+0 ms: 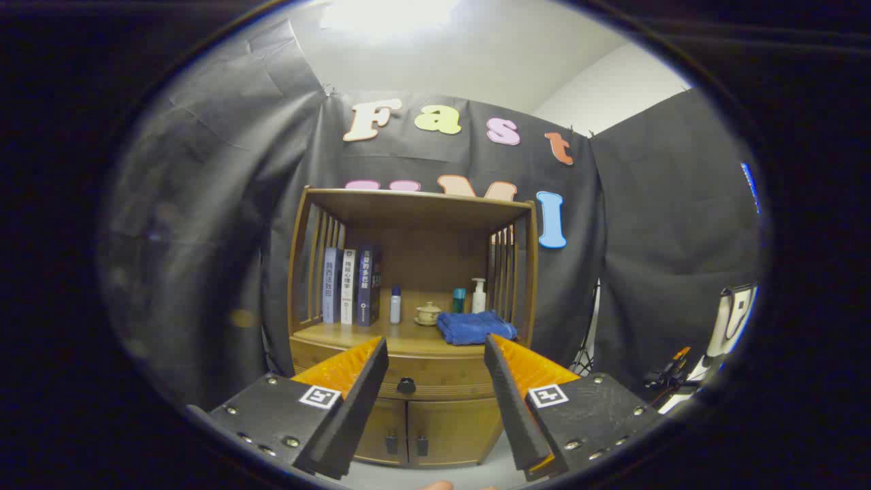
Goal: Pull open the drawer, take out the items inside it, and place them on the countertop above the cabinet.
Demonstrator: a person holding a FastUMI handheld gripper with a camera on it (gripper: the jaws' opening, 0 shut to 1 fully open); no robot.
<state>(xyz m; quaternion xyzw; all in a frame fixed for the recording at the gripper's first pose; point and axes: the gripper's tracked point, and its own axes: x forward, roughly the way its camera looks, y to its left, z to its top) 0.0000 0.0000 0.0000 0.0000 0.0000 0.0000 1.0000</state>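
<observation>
Black cloth hangs all around the booth, with a pale ceiling above, and dead ahead against that cloth stands a wooden cabinet (414, 381). The gripper (435, 371) is spread wide and holding nothing, its two fingers (354, 401) angled up toward the cabinet front and well short of it. Between them, beyond their tips, sits the drawer (442, 376), shut flush with the cabinet face; its long axis runs side to side across the cabinet and its front faces straight back at the camera. A small dark knob (406, 386) marks that front, nearer the left finger than the right. Below the drawer are two closed doors (425, 429) with dark pulls at their meeting edge. Above it, the countertop (354, 335) runs under a shelf roof with slatted sides. Three books (348, 286) stand upright at the left of it, then a slim white bottle (395, 305), a small lidded cup (429, 313), a teal container (459, 299) and a pump bottle (479, 296) toward the back right. A folded blue towel (475, 327) lies at the right front edge. Bare wood shows along the counter's left front, ahead of the books. Pale floor lies open before the doors.
</observation>
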